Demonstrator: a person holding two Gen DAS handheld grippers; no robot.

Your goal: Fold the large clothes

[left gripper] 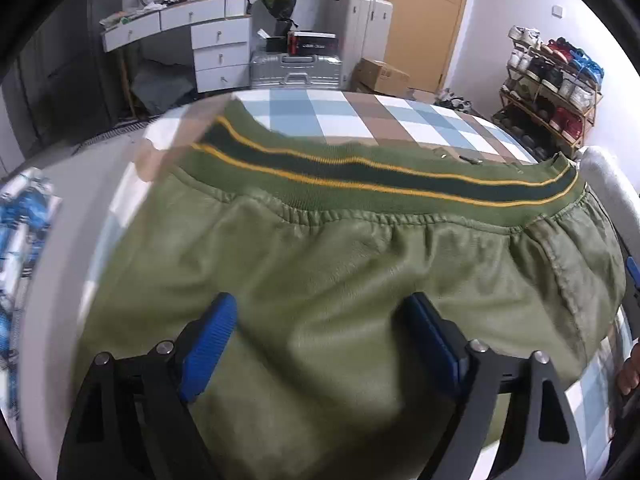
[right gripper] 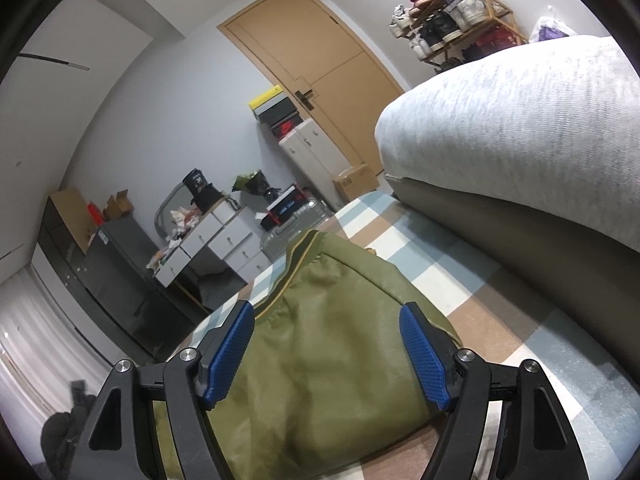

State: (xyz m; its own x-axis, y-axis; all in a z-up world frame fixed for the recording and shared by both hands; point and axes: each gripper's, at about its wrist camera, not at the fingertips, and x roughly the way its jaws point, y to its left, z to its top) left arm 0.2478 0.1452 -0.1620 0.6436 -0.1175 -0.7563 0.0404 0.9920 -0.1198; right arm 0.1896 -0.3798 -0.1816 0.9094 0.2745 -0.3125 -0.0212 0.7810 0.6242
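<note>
An olive-green jacket [left gripper: 340, 264] lies spread on the checked bed cover [left gripper: 348, 116], its ribbed hem [left gripper: 380, 176] with two yellow stripes running across the far side. My left gripper [left gripper: 320, 316] hovers above the jacket body, open, with only cloth seen beneath and nothing pinched between the blue pads [left gripper: 208, 344]. In the right wrist view the same jacket [right gripper: 320, 340] is bunched into a folded mound. My right gripper [right gripper: 326, 344] is low over it, open, its blue pads [right gripper: 230, 356] standing either side of the mound without pressing it.
A big grey pillow [right gripper: 520, 136] on a beige cushion sits close on the right of the bed. Beyond the bed's far edge stand a white drawer desk [left gripper: 200, 44], silver suitcases [left gripper: 296, 70], cardboard boxes and a shoe rack [left gripper: 552, 80] by the wooden door [right gripper: 320, 76].
</note>
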